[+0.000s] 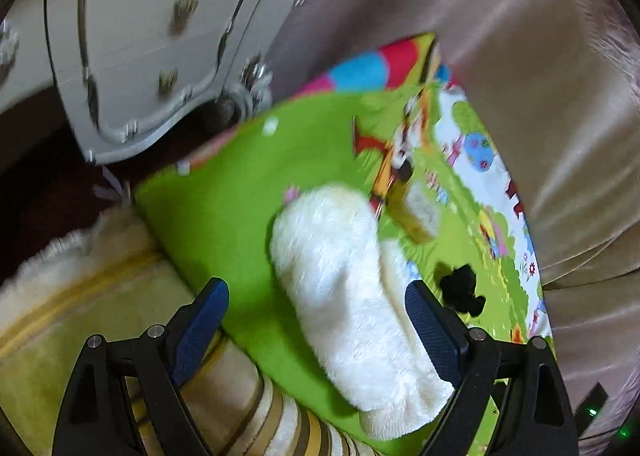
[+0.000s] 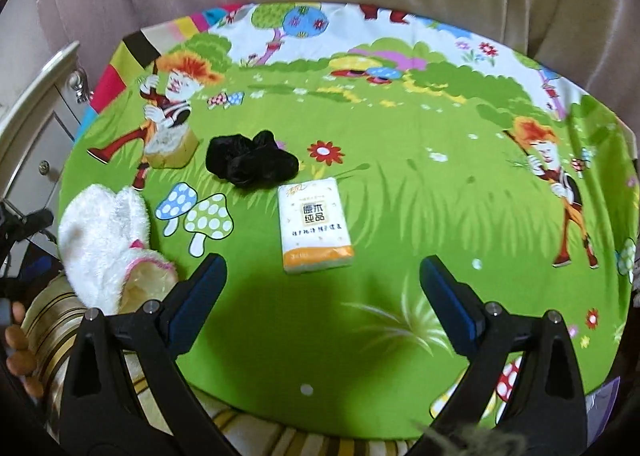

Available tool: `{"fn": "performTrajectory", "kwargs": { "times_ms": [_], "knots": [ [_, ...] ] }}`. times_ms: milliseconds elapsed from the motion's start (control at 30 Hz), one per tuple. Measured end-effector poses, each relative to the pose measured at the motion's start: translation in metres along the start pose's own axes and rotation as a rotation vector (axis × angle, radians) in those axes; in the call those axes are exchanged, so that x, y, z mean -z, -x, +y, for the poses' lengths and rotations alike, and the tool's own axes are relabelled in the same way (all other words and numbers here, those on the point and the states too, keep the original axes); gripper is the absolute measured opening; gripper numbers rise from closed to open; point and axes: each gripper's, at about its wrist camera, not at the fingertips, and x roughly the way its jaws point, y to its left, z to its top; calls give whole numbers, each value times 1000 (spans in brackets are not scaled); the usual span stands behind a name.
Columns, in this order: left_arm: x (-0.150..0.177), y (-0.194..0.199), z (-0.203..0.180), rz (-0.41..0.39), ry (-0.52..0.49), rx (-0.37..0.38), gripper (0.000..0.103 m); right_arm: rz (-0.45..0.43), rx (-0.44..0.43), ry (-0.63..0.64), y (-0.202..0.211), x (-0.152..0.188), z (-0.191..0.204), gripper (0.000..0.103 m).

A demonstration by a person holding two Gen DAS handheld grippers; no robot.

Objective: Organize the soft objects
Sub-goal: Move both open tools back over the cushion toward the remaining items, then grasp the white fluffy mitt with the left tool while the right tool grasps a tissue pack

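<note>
My white fluffy sock [image 2: 102,244] lies flat at the cloth's left edge, cuff toward me. The black crumpled sock [image 2: 250,164] sits mid-cloth, touching the tissue pack [image 2: 316,226] below it.

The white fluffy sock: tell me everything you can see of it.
The white fluffy sock is plush, long-piled fabric with a pink-trimmed cuff that gapes open, showing a cream lining. It lies limp on the green cartoon cloth near its edge, beside the printed mushrooms. In the left wrist view it lies lengthwise between the open jaws of the left gripper, which are not pressing on it.
</note>
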Motion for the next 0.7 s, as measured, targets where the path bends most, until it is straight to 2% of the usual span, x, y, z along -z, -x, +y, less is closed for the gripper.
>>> {"fn": "performTrajectory", "kwargs": {
  "times_ms": [67,233,300,400,467,633,700],
  "knots": [
    [5,-13,-1,65,-3,6,91,17,-2,5,-11,-4,1,98],
    [13,-21,-16,110,-54,86,90,44,-6,10,-33,-10,3,98],
    [18,-27,-20,137,-73,103,84,52,-6,13,-41,-12,4,97],
    [20,-35,-24,166,-80,138,70,67,-6,13,-52,-14,3,93],
    [20,-43,-24,189,-76,152,55,81,-10,13,-60,-15,3,87],
    [23,-50,-27,210,-82,198,38,97,-17,23,-74,-15,6,77],
    [24,-50,-30,210,-92,216,33,94,-23,25,-77,-15,8,66]
  ]
}}
